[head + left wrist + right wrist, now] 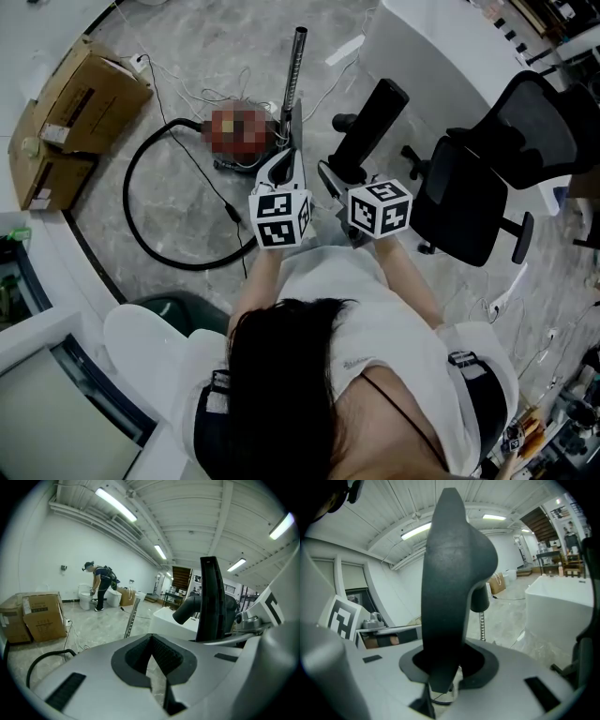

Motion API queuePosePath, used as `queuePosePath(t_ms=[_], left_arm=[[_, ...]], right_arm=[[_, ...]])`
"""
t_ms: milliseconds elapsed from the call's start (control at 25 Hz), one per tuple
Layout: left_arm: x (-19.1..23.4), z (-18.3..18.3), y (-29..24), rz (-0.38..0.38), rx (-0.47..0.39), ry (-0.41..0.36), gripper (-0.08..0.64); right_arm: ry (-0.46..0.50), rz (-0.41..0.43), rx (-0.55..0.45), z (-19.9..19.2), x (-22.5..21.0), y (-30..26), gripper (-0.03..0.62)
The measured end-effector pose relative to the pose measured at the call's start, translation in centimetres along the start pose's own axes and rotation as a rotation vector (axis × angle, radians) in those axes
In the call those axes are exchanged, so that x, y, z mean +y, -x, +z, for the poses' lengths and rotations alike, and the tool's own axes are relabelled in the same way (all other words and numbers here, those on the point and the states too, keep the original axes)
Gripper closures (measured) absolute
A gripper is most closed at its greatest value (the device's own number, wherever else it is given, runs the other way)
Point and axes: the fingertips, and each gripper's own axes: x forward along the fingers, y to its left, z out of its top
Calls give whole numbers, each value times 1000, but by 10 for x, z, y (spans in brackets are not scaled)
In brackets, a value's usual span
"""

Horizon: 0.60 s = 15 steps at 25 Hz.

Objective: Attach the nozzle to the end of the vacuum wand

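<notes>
My right gripper [334, 180] is shut on a black vacuum nozzle [373, 124], which sticks up and away from the jaws. In the right gripper view the nozzle [450, 573] fills the middle, clamped between the pads of that gripper [443, 670]. The metal vacuum wand [294, 75] stands tilted on the floor ahead, its upper end bare, beside the canister. My left gripper [284, 161] is shut with nothing in it, just below the wand's lower part. In the left gripper view the wand [131, 618] lies beyond the gripper [151, 641] and the nozzle [211, 602] rises at the right.
A black hose [141, 225] loops over the floor at the left. Cardboard boxes [80, 103] sit at the far left. A black office chair [497, 178] and a white table [422, 47] stand at the right. Far off, a person [101, 585] bends over.
</notes>
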Motion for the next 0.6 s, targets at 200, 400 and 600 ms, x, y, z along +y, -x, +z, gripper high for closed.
queuePosePath(t_ms=[200,400,600], left_arm=[[2,-1,0,0,8,-5,558],[-3,3,-6,0,4,-7,558],[-6,5,-13,11,8,-3,558]], right_arm=[[12,4,1,-1,1,0,485],[-25,13,-5,0,-6,3,485],[-18,9,-11,9,-19,3,485]])
